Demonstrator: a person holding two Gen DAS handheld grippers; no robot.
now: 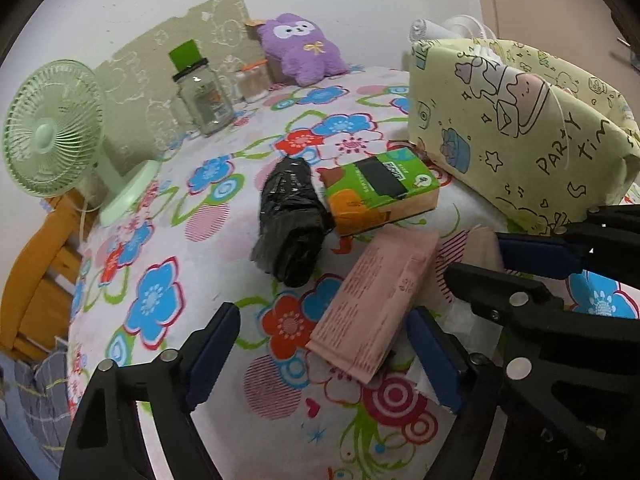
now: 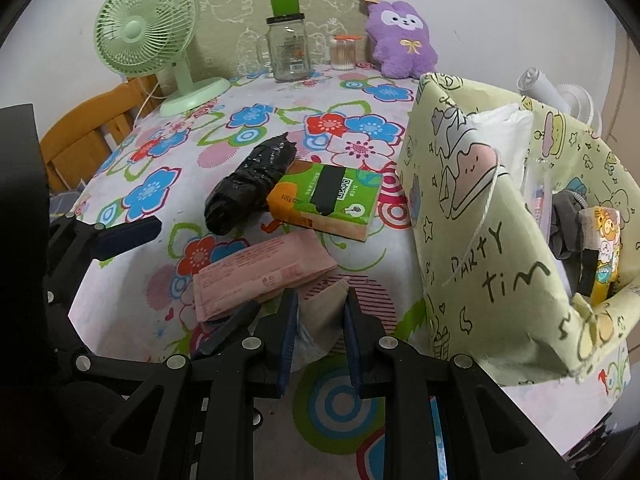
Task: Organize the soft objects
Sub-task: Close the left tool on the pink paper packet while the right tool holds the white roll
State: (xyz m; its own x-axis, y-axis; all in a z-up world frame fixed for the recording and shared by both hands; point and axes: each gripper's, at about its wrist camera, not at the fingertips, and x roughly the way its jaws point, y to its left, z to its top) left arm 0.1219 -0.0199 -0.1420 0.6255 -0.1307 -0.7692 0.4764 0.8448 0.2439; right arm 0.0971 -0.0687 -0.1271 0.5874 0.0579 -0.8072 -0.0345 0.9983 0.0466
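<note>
Right claw: closed on a beige packet, its lower end hidden between the fingers. Left claw: spread wide around the near end of one pink tissue pack at the near counter edge. Beyond: one black plastic roll touching one green tissue pack. One yellow bag at the right edge; only the right view shows its contents, partly hidden.

Green desk fan stands at table's back-left corner, w/ wooden chair just behind it. Glass mug jar w/ green lid and a cotton swab container stand along back edge of floral tablecloth.
</note>
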